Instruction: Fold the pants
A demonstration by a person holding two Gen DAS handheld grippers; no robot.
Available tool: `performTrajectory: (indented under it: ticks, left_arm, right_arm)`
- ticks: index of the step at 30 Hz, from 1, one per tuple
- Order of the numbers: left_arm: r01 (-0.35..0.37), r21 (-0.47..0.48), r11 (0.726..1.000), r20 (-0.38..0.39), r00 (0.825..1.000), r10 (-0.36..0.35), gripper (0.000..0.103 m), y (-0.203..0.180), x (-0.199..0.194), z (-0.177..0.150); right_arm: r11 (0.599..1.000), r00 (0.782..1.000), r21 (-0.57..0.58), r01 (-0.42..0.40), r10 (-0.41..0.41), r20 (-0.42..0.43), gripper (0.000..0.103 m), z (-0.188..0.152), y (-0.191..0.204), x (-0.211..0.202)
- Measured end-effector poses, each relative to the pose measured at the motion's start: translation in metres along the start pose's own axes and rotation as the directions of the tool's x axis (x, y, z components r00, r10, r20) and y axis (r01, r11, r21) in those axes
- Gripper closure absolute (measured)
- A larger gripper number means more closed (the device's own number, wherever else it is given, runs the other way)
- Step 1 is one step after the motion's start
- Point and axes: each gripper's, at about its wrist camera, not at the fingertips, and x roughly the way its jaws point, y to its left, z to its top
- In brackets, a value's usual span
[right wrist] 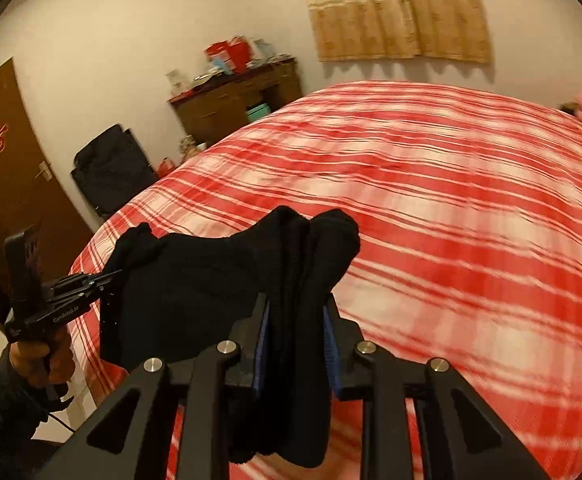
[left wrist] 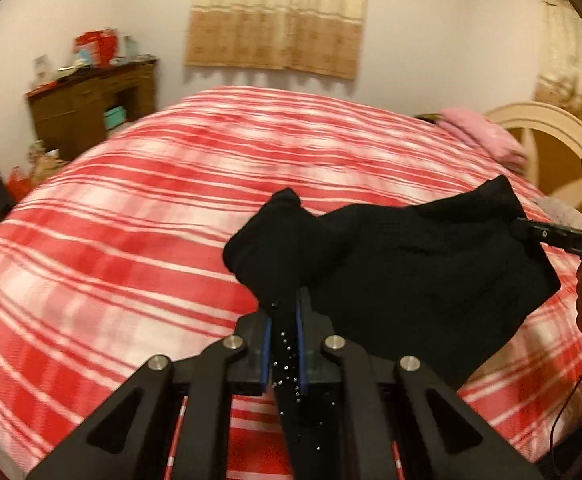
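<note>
Left wrist view: black knit fabric pants (left wrist: 411,264) hang in the air above the near edge of the red-and-white plaid bed cover (left wrist: 131,240), stretched between two grippers.

Their upper edge, the long axis as held, runs straight from the left gripper (left wrist: 285,312) to the right gripper (right wrist: 295,320), the rest drooping below. Both clamp the cloth, the right on a thicker bunch. The left's thin pinch could slip in transit, dropping that corner and spoiling the fold.

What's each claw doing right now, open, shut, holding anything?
Left claw: shut on the black pants.
Right claw: shut on a thick bunch of the same pants.
</note>
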Motion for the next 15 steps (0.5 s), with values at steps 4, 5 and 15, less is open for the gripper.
performTrajectory:
  ticks: [4,5,15]
  left_arm:
    - [-0.079,-0.01,0.997,0.03,0.996,0.079,0.093,0.027,-0.005,0.006]
    - [-0.086,-0.014,0.996,0.033,0.996,0.087,0.093,0.032,-0.005,0.007]
    - [-0.09,-0.034,0.995,0.014,0.996,0.091,0.092,0.056,0.006,0.007]
  right_arm:
    - [0.998,0.999,-0.043,-0.041,0.04,-0.013,0.078,0.021,0.029,0.039]
    - [0.998,0.999,-0.045,-0.045,0.045,-0.017,0.078,0.024,0.031,0.046]
    - [0.998,0.998,-0.042,-0.054,0.052,-0.035,0.078,0.043,0.038,0.082]
